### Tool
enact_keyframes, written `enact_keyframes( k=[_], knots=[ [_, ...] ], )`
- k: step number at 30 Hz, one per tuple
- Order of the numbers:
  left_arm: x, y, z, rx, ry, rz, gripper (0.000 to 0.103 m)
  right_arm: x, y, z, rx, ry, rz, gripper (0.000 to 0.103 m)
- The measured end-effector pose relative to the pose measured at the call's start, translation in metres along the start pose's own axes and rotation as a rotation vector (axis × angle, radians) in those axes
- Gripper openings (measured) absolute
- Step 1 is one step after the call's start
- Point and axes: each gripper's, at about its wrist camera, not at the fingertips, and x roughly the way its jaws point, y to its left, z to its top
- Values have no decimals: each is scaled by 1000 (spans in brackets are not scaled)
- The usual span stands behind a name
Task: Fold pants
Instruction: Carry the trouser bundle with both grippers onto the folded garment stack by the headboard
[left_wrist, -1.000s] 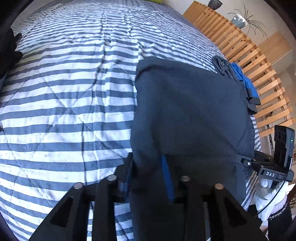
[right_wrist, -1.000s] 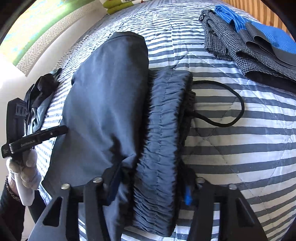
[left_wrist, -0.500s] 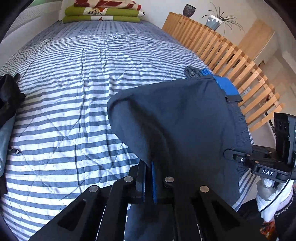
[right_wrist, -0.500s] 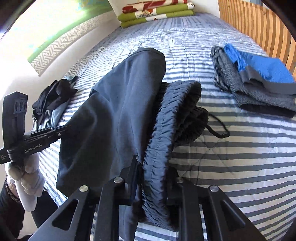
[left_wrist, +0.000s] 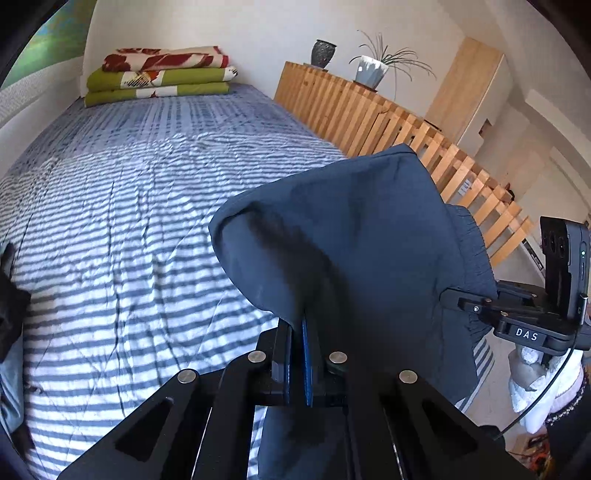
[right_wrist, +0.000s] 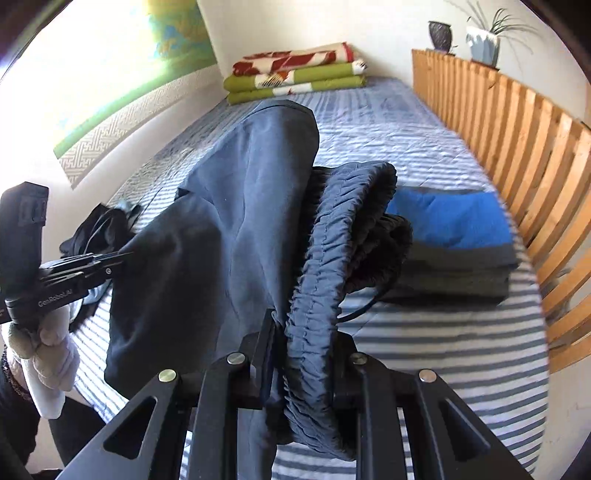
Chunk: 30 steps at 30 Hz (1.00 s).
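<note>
Both ends of the dark navy pants now off the striped bedspread, where a second ago the garment lay flat beneath wider jaws. Left gripper clamped tight on a thin fold of plain fabric, jaws nearly touching, cloth rising ahead of the fingertips in a peaked drape and spilling away to the right toward the other tool. Right gripper closed on the thick gathered waistband, jaws held partly apart by the bunched elastic, with the smooth leg panel hanging off to its left and a drawcord dangling just past the fingertips on the right. Seen from the right wrist, left hand in a white glove, low and to the left, holding the far edge of the same cloth. Compared with a second ago, far more room visible in both views: folded blankets at the far end of the bed, slatted wooden rail to the right, a blue and grey folded stack ahead-right of the right gripper, apart from the pants. Meaning for the task, as a judgement: grasp phase done, lift under way, garment suspended between two secure holds and ready to be carried over and laid down as a fold. Lowest hem hidden behind the tools, so impossible to tell whether any cloth touches the bed. Likely risk: thin left-hand pinch slipping, or drawcord snagging.
</note>
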Motion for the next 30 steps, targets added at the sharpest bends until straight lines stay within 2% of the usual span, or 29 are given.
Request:
enact_keyframes(
  k=[10,18,22,24,26,29,30],
  knots=[
    [61,-79,98,96,-43,-60,4,-10,-87,66,11,-43,-145,19],
    [156,-125,158,113,-13,-98,4,24,-159,105,8,1,-245,19],
    [205,-134,164,110,12,-109,5,56,-192,110,18,41,-307,19],
    [239,-137,164,127,66,-84,7,78,-209,108,30,97,-295,24],
    [261,-130,159,122,126,-45,15,98,-223,105,50,169,-350,34],
    [261,-110,155,82,100,-59,25,91,-232,105,80,121,-411,43],
    [258,-104,153,69,93,-61,28,85,-232,106,83,96,-426,44]
  ],
)
